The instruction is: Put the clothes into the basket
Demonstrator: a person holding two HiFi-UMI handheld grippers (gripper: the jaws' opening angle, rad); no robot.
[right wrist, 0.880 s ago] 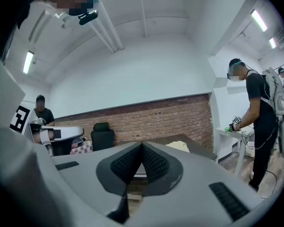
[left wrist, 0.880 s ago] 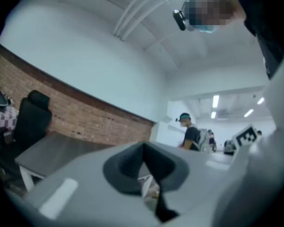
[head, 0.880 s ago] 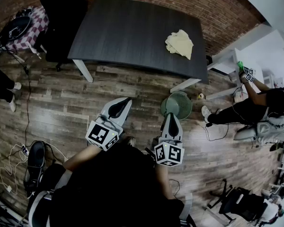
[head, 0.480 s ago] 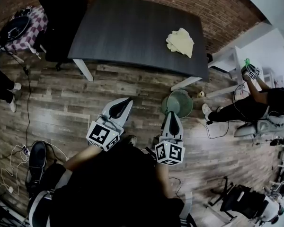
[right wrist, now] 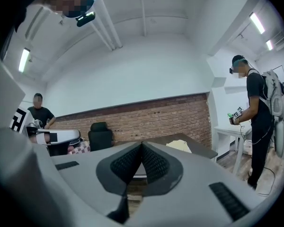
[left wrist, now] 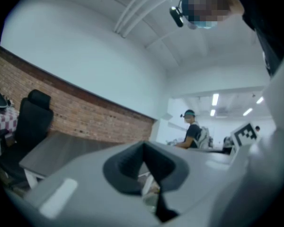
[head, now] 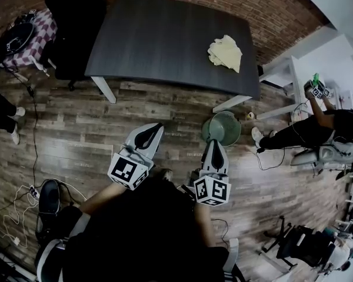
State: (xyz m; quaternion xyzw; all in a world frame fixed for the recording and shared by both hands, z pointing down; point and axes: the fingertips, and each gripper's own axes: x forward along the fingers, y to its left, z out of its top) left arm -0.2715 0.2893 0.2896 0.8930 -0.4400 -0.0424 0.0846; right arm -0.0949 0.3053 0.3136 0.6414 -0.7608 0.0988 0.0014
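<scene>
Dark table (head: 165, 40) by the brick wall. Green basket (head: 230, 125) on the floor near its right leg. Pale yellow cloth (head: 225, 53) bunched at the tabletop's far right, well apart from both tools. Left gripper (head: 157, 126) and right gripper (head: 213, 141) held over the floor short of the table, each with pads pressed together on nothing. The reach looks to come first: open the right jaws wide, pinch a thick fold mid-cloth so no tail drags, then lower it into the basket. No brand or legible writing, only square black-and-white markers on the gripper cubes.
</scene>
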